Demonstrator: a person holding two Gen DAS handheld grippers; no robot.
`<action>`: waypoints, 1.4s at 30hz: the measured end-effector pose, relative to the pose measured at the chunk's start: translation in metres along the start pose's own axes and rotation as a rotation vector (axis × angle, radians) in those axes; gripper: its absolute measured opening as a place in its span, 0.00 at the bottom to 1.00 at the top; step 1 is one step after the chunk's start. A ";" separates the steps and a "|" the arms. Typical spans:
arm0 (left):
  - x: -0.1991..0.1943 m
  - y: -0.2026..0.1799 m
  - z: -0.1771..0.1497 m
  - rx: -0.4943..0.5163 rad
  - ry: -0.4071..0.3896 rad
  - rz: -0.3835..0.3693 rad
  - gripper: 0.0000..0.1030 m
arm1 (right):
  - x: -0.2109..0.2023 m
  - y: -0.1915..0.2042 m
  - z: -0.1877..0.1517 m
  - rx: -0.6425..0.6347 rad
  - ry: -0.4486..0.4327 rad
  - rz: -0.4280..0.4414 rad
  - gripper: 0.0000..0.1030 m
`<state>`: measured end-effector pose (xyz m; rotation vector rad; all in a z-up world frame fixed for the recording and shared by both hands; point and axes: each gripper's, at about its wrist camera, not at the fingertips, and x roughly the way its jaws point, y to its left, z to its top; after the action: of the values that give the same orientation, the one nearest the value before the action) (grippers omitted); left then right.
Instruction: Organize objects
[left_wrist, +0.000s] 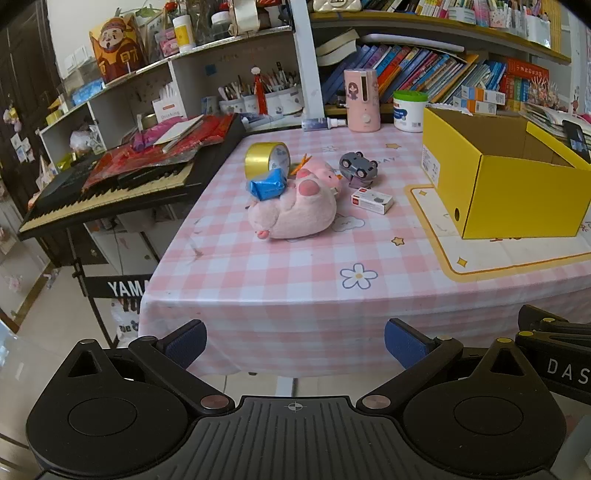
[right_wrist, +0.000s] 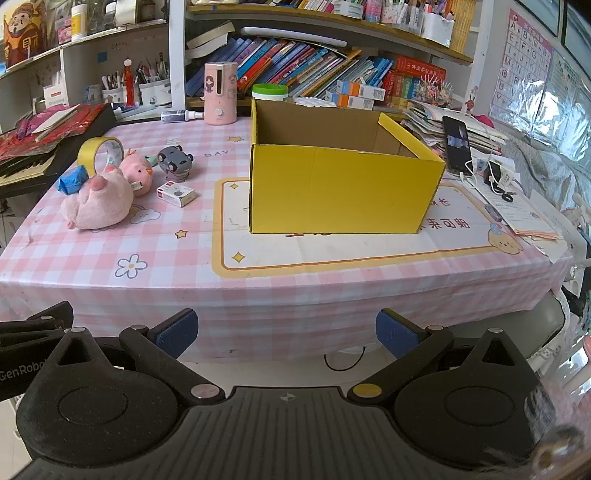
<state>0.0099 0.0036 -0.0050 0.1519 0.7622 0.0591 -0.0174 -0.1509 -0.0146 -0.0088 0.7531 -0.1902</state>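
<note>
Two plush toys (left_wrist: 295, 214), one tape roll (left_wrist: 266, 159), one yellow box (right_wrist: 343, 184).

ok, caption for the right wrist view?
Open right gripper faces open yellow box, toys clustered left.

Left tool (left_wrist: 294, 341) spread wide, holding nothing; right tool (right_wrist: 285, 332) likewise.
</note>
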 end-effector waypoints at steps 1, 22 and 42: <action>0.001 0.000 0.000 -0.001 0.001 0.000 1.00 | 0.000 0.000 0.000 0.000 -0.001 0.000 1.00; 0.002 0.002 0.001 -0.010 0.014 -0.015 1.00 | 0.002 0.000 0.001 -0.003 0.020 -0.009 1.00; -0.001 0.006 0.002 -0.030 0.007 -0.031 1.00 | 0.000 0.001 0.003 -0.003 0.012 -0.006 1.00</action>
<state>0.0110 0.0094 -0.0022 0.1108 0.7702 0.0413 -0.0151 -0.1502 -0.0130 -0.0128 0.7655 -0.1952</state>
